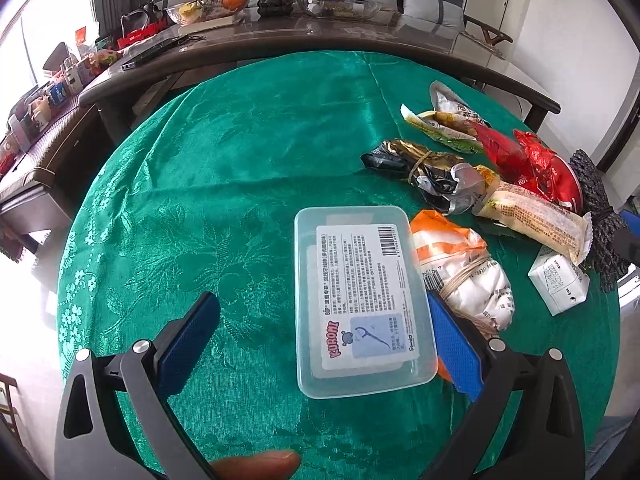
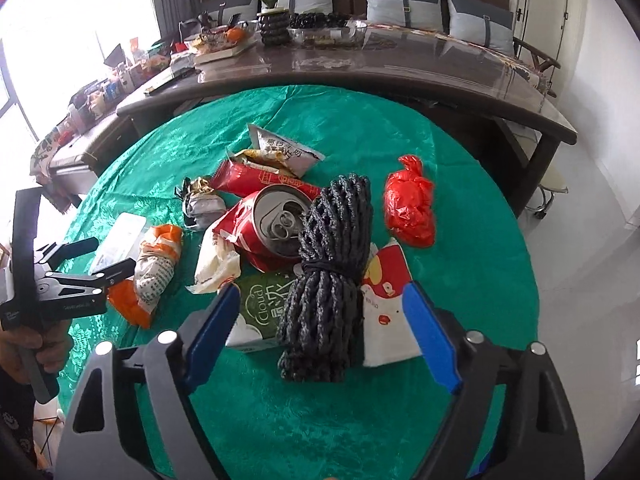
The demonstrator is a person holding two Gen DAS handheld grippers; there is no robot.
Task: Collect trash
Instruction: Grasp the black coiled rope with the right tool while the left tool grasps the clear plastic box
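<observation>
Trash lies on a round table with a green cloth (image 1: 240,160). In the left wrist view my left gripper (image 1: 324,312) is open, its jaws on either side of a clear plastic floss-pick box (image 1: 360,300); the right pad (image 1: 454,344) is close to the box edge. An orange-and-white wrapper (image 1: 464,272) lies just right of it. In the right wrist view my right gripper (image 2: 324,312) is open around a bundle of black rope (image 2: 328,280). A red can (image 2: 272,224), a green carton (image 2: 256,312) and a red plastic bag (image 2: 410,208) lie near it.
More wrappers (image 1: 432,172) are piled at the table's right side. A long dark counter (image 1: 320,40) with bowls, a plant pot and small items runs behind the table. A sofa with cushions (image 2: 400,0) stands behind that. The left gripper shows in the right wrist view (image 2: 114,260).
</observation>
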